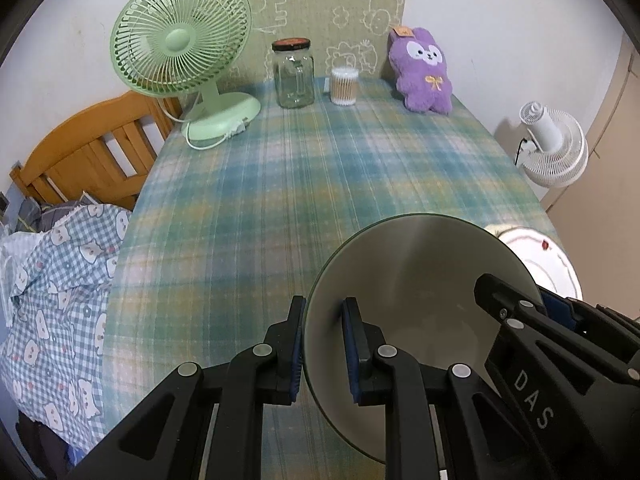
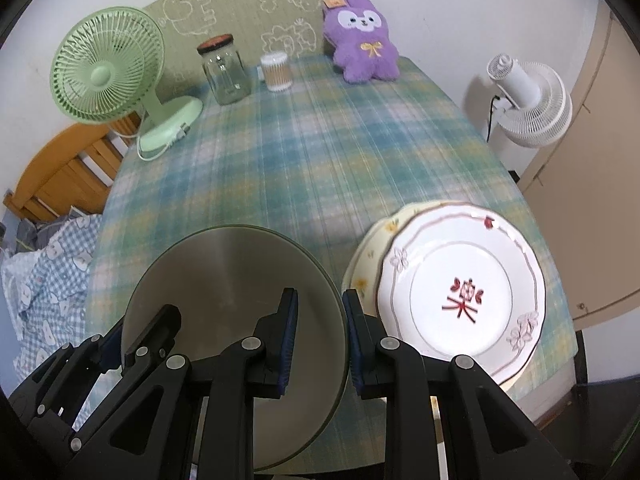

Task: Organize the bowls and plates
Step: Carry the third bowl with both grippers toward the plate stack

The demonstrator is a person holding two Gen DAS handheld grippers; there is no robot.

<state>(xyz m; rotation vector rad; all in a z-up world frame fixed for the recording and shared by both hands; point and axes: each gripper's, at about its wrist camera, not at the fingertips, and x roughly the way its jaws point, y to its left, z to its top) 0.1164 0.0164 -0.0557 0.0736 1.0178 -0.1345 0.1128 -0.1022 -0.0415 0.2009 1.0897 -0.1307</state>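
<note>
Both the left gripper (image 1: pixel 323 350) and right gripper (image 2: pixel 319 342) are clenching the grey-green bowl's (image 2: pixel 224 280) opposite rims; the stacked plates (image 2: pixel 460 292) are lying just to its right.

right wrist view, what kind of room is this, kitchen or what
Most likely a bedroom or small living space at home, not a kitchen: a wooden bed frame with checked bedding sits beside the cloth-covered table, and a purple plush toy and a green desk fan stand on it.
</note>
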